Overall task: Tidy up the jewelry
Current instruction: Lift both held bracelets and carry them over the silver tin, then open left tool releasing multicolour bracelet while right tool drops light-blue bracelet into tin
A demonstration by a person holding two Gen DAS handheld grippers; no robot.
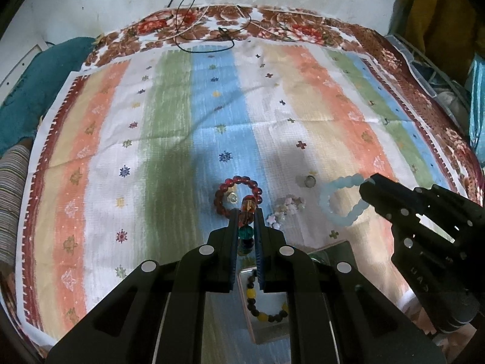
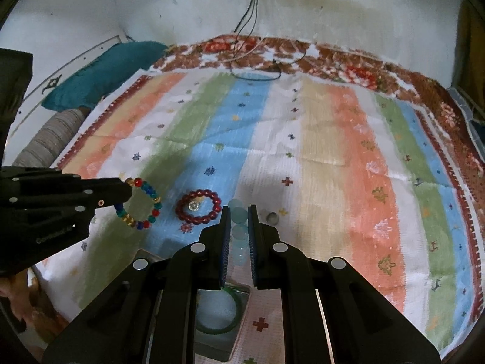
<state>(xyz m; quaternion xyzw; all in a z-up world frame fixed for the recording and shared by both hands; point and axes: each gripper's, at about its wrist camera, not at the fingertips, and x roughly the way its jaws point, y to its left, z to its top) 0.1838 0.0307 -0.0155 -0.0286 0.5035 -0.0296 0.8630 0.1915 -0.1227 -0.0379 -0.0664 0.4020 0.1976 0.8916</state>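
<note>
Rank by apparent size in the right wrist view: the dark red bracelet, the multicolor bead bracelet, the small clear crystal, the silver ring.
1-2. Multicolor bead bracelet and dark red bracelet: similar loops, too close to rank, and the left gripper hides part of the multicolor one.
3-4. Silver ring and clear crystal: both tiny, alike.

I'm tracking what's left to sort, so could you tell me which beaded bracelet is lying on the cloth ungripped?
The dark red bracelet; the multicoloured bracelet is in the left gripper, the pale blue bracelet in the right gripper.

Ahead of the left gripper (image 1: 246, 212) lies a dark red bead bracelet (image 1: 238, 194); its pads hold multicoloured beads (image 2: 145, 203). The cloth (image 1: 169, 115) is pastel-striped, maroon-bordered.
</note>
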